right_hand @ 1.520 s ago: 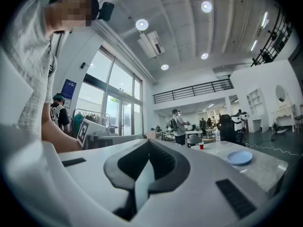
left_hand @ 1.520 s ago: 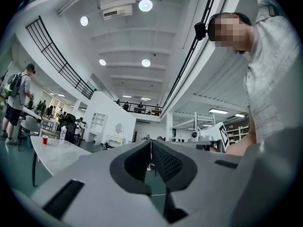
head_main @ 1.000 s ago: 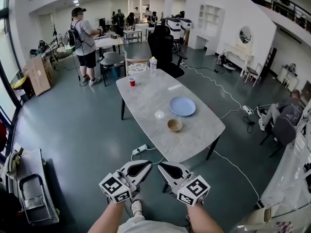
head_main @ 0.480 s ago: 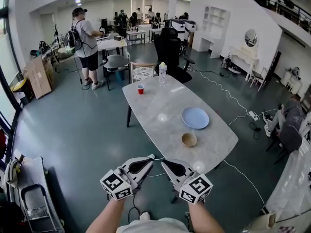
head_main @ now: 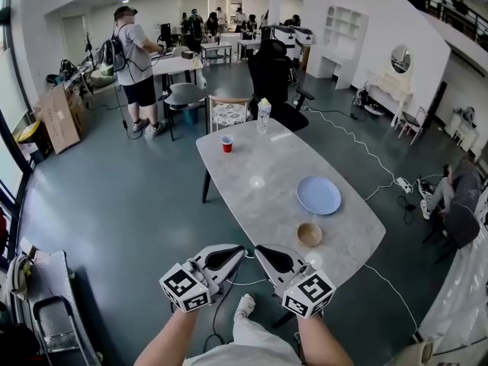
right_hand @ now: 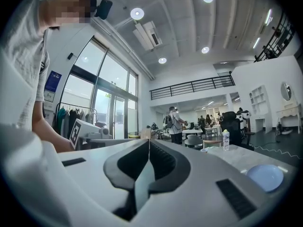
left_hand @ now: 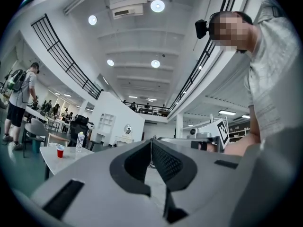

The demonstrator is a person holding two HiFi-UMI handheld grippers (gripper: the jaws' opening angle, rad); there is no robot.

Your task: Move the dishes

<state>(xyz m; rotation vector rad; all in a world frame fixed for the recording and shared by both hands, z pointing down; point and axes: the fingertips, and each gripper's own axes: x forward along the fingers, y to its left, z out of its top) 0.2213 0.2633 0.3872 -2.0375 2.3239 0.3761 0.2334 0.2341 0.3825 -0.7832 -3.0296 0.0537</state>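
A light blue plate (head_main: pixel 319 195) and a small wooden bowl (head_main: pixel 309 234) sit on the near right part of the marble table (head_main: pixel 259 166). A red cup (head_main: pixel 226 144) and a water bottle (head_main: pixel 264 117) stand at its far end. My left gripper (head_main: pixel 238 248) and right gripper (head_main: pixel 261 248) are held side by side just short of the table's near end, both shut and empty. The left gripper view has its closed jaws (left_hand: pixel 151 140), the cup (left_hand: pixel 60 151) and the bottle (left_hand: pixel 80 141). Beyond the right gripper (right_hand: pixel 148 141), its own view shows the plate (right_hand: pixel 265 176).
A black office chair (head_main: pixel 271 75) and a patterned chair (head_main: pixel 229 114) stand behind the table. A person with a backpack (head_main: pixel 133 56) stands far left. Cables (head_main: pixel 366 151) trail on the floor at right, a seated person (head_main: pixel 456 189) beyond them. A step ladder (head_main: pixel 53 311) lies bottom left.
The table has come closer and shifted right in the head view as both grippers travelled toward it together. Both stay shut and side by side.
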